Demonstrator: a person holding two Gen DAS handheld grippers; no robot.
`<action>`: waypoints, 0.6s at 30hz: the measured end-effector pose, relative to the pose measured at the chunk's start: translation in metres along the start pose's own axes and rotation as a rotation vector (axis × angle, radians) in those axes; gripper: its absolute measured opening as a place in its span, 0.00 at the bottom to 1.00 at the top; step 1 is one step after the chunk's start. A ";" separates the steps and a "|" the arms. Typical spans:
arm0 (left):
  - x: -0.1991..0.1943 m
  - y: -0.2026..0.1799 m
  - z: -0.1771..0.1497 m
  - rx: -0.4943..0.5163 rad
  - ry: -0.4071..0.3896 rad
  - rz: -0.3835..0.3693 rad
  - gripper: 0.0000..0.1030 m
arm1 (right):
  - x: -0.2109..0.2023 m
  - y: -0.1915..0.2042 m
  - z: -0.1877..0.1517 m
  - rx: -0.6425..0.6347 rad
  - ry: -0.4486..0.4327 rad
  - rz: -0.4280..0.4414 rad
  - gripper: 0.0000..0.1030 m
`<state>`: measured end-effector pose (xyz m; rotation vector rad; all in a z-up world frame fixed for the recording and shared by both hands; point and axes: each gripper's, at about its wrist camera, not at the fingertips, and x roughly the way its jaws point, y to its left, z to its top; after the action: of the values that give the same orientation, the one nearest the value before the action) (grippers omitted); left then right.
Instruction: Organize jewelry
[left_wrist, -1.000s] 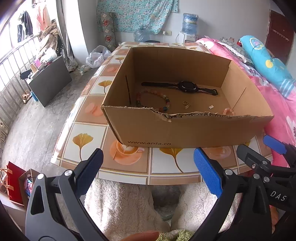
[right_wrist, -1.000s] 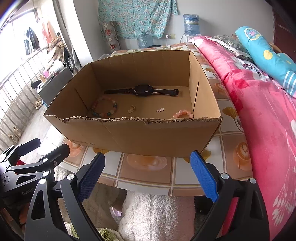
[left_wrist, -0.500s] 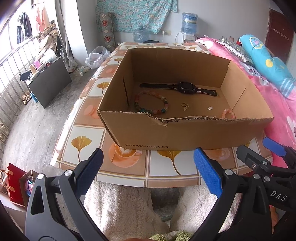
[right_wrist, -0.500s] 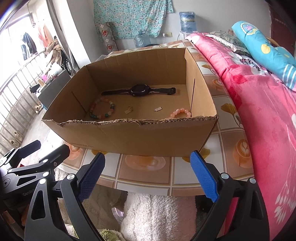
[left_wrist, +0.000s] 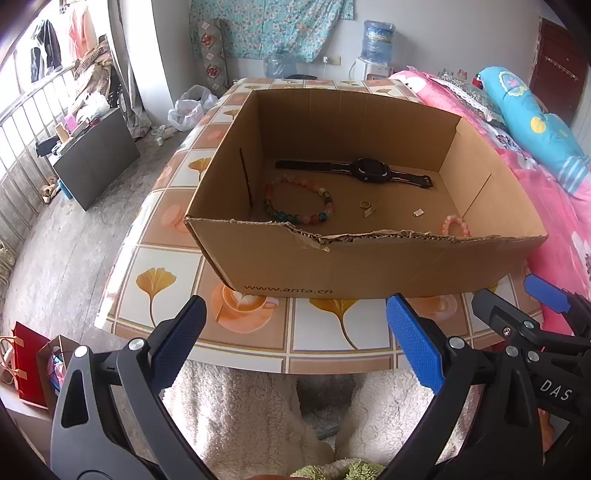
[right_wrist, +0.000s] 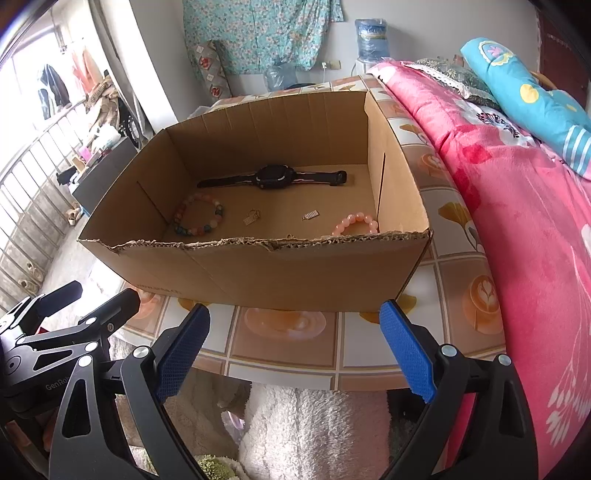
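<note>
- The table covered in a tiled cloth of orange leaves and coffee cups (left_wrist: 159, 280) is carrying the open brown cardboard box (left_wrist: 369, 266), and the pink flowered bedspread (right_wrist: 524, 206) is lying along the table's 3 o'clock side.
- The box is sitting at 12 o'clock from both claws; only the left wrist view is showing the web address printed on its near wall, while the right wrist view is showing more of the floor behind that torn wall.
- The black wristwatch with its strap laid out flat (left_wrist: 369, 170) is lying toward the box's far wall.
- The bracelet of mixed coloured round beads (left_wrist: 299, 201) is resting at 9 o'clock on the box floor, near the left wall.
- The pale pink bead bracelet (right_wrist: 356, 224) is lying at 4 o'clock, close to the near wall; the left wrist view is hiding about half of it behind the torn edge.
- The small gold ring with a tag (left_wrist: 366, 207) and the tiny silver rectangular piece (right_wrist: 311, 215) are lying well apart between the two bracelets.
- The left gripper (left_wrist: 297, 341) is hovering with its blue pads spread wide, gripping nothing.
- The right gripper (right_wrist: 295, 343) is likewise gaping wide and empty, short of the box.
</note>
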<state>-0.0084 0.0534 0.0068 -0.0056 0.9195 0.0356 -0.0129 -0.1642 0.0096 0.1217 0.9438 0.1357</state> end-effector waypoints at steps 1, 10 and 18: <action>0.000 0.000 0.000 -0.002 0.003 -0.002 0.92 | 0.000 0.000 0.001 -0.004 0.001 -0.001 0.88; 0.003 0.002 0.001 -0.006 0.011 -0.006 0.92 | 0.001 0.002 0.002 -0.009 0.013 -0.001 0.88; 0.004 0.002 -0.001 -0.013 0.017 -0.010 0.92 | 0.002 0.002 0.002 -0.004 0.017 -0.008 0.88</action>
<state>-0.0065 0.0558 0.0030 -0.0225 0.9358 0.0322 -0.0104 -0.1622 0.0099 0.1136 0.9604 0.1317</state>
